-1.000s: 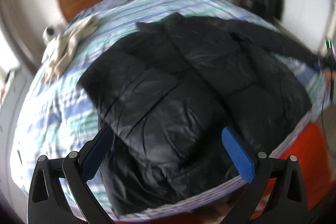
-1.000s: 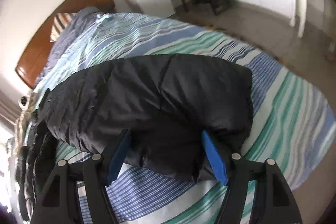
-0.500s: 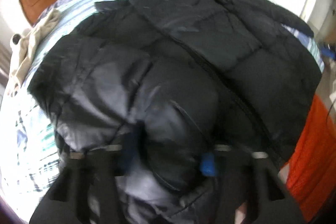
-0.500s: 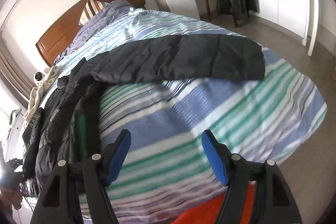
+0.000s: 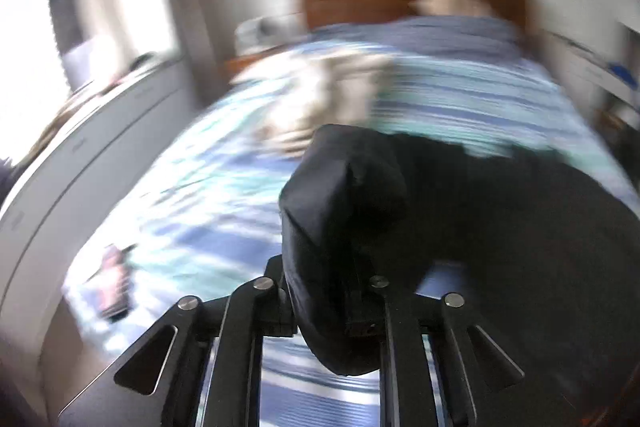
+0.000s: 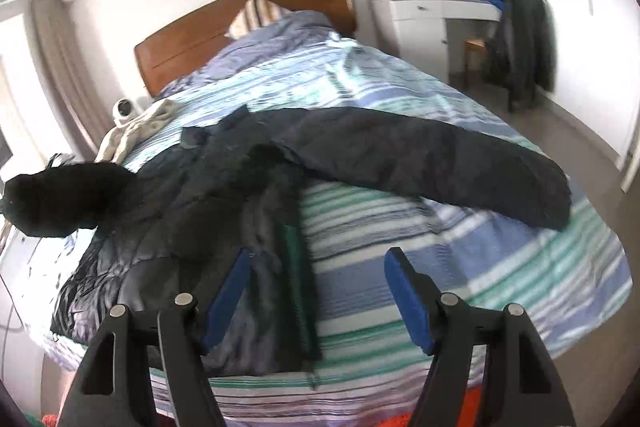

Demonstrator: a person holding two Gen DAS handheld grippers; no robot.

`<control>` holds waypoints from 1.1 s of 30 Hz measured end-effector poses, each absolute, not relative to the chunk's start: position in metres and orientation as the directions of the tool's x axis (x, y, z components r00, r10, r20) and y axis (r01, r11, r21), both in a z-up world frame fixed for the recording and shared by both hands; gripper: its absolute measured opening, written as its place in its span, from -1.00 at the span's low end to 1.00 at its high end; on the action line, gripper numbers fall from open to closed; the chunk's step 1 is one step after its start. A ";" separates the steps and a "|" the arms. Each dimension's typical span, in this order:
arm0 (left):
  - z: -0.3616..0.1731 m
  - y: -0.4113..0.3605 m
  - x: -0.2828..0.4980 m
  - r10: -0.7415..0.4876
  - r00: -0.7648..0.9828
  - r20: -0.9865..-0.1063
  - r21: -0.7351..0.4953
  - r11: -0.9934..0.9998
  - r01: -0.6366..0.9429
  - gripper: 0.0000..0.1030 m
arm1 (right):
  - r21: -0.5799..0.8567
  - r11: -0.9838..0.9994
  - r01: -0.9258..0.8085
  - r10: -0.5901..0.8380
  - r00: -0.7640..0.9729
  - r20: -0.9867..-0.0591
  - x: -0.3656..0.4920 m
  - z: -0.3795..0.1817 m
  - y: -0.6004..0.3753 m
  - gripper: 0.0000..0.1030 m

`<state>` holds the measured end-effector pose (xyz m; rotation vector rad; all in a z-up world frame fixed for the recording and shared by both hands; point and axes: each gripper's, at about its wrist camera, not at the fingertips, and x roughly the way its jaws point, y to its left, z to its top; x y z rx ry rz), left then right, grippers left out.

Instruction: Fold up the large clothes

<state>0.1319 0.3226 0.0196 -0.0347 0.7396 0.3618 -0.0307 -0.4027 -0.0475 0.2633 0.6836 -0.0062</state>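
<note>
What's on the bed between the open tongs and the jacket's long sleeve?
Only bare striped blue-green bedspread lies between the right tongs and the black puffer jacket's sleeve, in the right wrist view.

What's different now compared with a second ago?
The left gripper, open above the black jacket a second ago, has shut on a bunched part of it and lifted it off the bed. The right gripper drew back from the sleeve and stays open. The beige garment stayed put.

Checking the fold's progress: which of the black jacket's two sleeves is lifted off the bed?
The sleeve clamped in the left hand-held gripper is lifted; the other sleeve lies stretched flat across the striped duvet.
</note>
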 end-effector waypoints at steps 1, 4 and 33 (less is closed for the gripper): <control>0.009 0.351 0.134 0.355 0.641 -0.680 0.104 0.913 -0.396 -0.40 | 0.241 0.968 0.075 0.096 0.772 -0.628 -0.029 -0.048 -0.397 0.39; -0.030 0.417 0.133 0.481 0.486 -0.730 0.168 0.815 -0.554 -0.27 | 0.232 0.972 0.039 0.124 0.753 -0.646 -0.026 -0.051 -0.382 0.39; -0.056 0.074 0.076 -0.151 0.638 -0.755 -0.130 0.988 0.080 0.88 | 0.014 0.998 -0.064 0.055 0.712 -0.700 -0.004 -0.029 -0.328 0.39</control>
